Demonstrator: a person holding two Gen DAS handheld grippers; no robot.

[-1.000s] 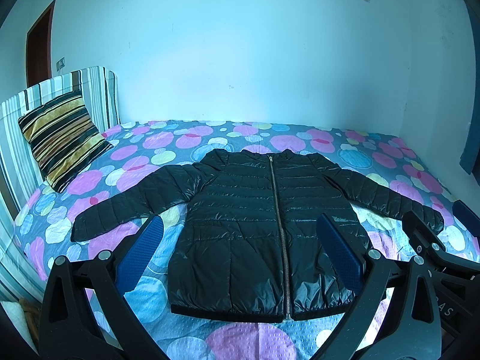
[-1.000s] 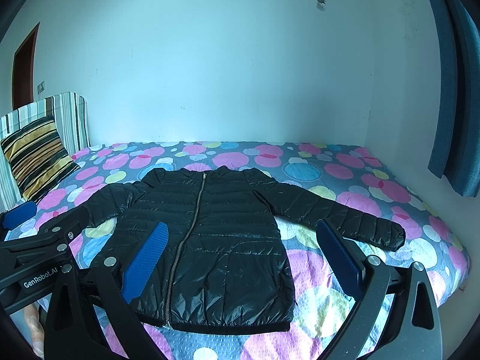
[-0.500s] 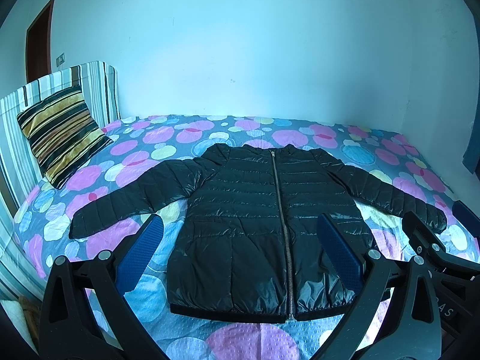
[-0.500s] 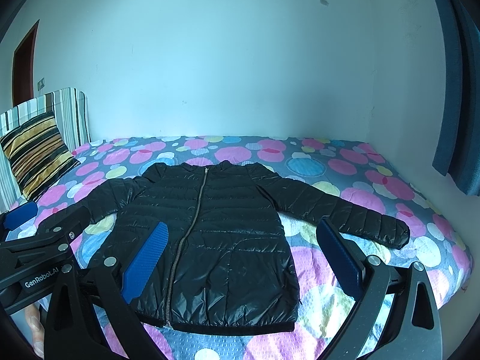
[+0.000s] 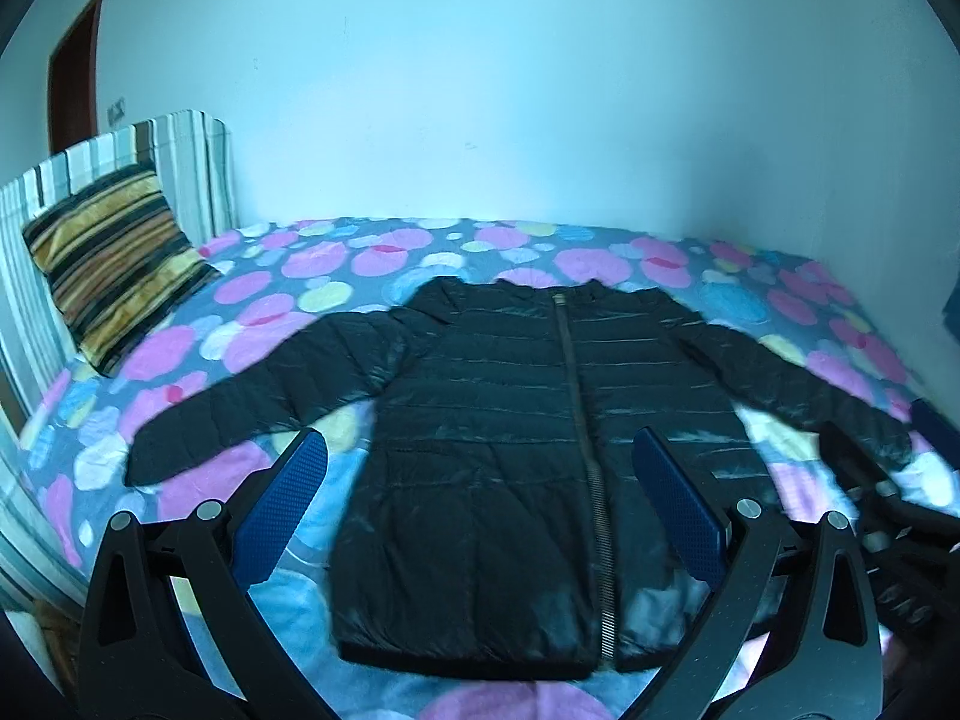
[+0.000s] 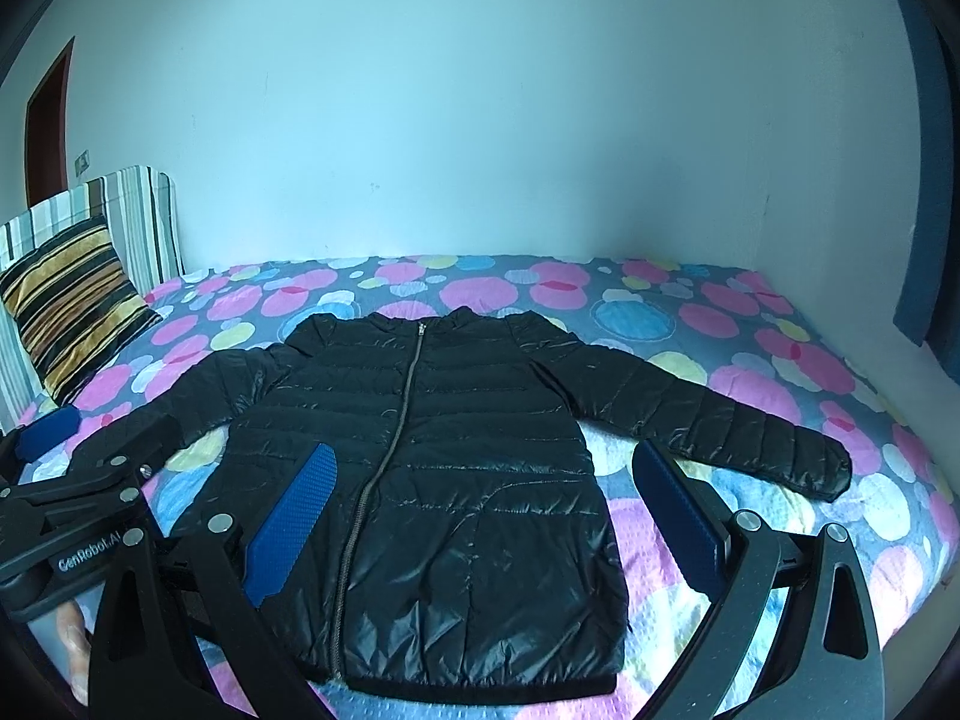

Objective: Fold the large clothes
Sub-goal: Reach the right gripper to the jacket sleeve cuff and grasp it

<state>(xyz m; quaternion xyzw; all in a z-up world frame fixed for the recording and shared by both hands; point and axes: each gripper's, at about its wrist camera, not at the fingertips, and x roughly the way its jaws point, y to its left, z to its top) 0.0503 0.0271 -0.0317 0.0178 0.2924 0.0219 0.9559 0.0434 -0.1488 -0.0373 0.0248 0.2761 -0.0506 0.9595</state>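
A black quilted puffer jacket (image 5: 498, 450) (image 6: 456, 468) lies flat and zipped on the bed, sleeves spread out to both sides, hem toward me. My left gripper (image 5: 480, 510) hovers open above the hem area, nothing between its blue pads. My right gripper (image 6: 480, 516) is also open and empty, held over the jacket's lower right half. The left gripper's body (image 6: 78, 510) shows at the left edge of the right wrist view, and the right gripper's body (image 5: 888, 516) shows at the right edge of the left wrist view.
The bed (image 6: 750, 312) has a sheet with pink, blue and yellow dots. A striped cushion (image 5: 114, 270) leans on a striped headboard (image 5: 186, 168) at the left. White walls stand behind and to the right; a dark curtain (image 6: 924, 180) hangs at far right.
Both views have tilted upward a little, so the jacket sits lower in the frames. The left wrist view is now motion-blurred. Both grippers stay open.
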